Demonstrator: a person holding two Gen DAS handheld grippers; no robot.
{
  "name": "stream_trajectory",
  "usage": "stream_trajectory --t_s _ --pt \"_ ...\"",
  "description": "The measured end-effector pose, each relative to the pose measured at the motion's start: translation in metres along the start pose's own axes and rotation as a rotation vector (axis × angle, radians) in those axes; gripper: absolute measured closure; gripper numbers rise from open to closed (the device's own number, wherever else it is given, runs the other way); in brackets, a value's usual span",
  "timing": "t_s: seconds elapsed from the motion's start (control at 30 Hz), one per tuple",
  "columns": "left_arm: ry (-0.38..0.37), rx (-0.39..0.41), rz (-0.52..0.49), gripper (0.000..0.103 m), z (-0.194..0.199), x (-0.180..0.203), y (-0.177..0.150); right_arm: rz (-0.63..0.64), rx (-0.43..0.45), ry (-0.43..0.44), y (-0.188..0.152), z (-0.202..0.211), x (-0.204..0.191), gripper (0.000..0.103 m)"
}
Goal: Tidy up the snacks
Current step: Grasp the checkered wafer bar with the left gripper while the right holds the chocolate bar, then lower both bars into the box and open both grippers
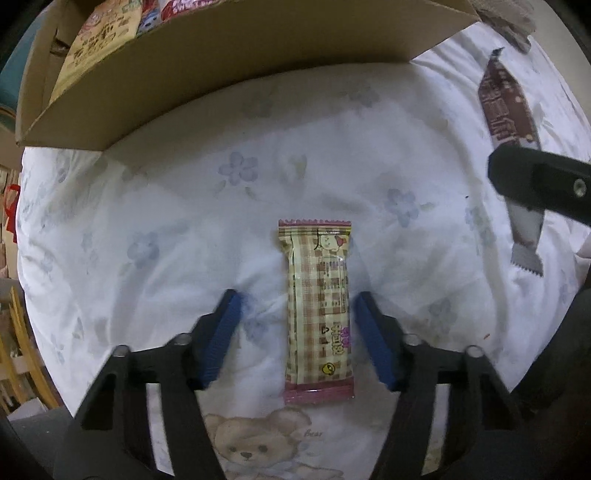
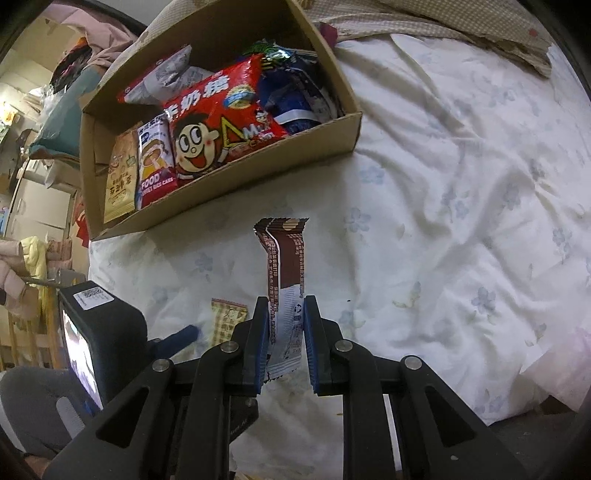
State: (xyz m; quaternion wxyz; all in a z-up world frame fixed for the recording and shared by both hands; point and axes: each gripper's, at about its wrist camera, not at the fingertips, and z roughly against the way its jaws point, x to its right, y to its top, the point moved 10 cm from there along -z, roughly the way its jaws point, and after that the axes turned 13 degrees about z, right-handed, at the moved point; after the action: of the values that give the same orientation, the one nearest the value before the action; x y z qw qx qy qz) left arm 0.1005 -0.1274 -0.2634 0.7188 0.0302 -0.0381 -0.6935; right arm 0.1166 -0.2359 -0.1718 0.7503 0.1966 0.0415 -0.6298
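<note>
Ribbed blue pads of the right gripper clamp a crinkly brown wrapper; the left gripper gapes around a checked bar mid-frame.

A home bedroom is indicated. The work surface is formed by a flower-printed white quilt with a teddy bear print. Clothes are piled behind a cardboard box.
</note>
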Motion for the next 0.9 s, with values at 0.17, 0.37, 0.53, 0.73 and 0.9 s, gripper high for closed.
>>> stream_trajectory --t_s 0.17,0.37,0.53,0.73,0.9 --pt "-0.013 -0.013 -0.004 0.080 0.007 0.002 0.002 0.018 0.006 0.016 0.006 -0.008 -0.017 0.084" --pt "-0.015 -0.028 0.064 0.080 0.012 -0.021 0.009 0.035 0.012 0.036 0.008 -0.010 -0.030 0.084" --pt "0.001 0.003 0.096 0.080 0.030 -0.045 0.023 0.039 0.023 0.051 0.010 -0.007 -0.034 0.084" --pt "-0.019 0.100 0.095 0.080 0.075 -0.067 0.046 0.032 0.060 0.092 0.016 0.000 -0.040 0.084" --pt "-0.033 0.206 0.093 0.080 0.122 -0.081 0.069 0.075 0.099 0.079 0.022 0.010 -0.047 0.084"
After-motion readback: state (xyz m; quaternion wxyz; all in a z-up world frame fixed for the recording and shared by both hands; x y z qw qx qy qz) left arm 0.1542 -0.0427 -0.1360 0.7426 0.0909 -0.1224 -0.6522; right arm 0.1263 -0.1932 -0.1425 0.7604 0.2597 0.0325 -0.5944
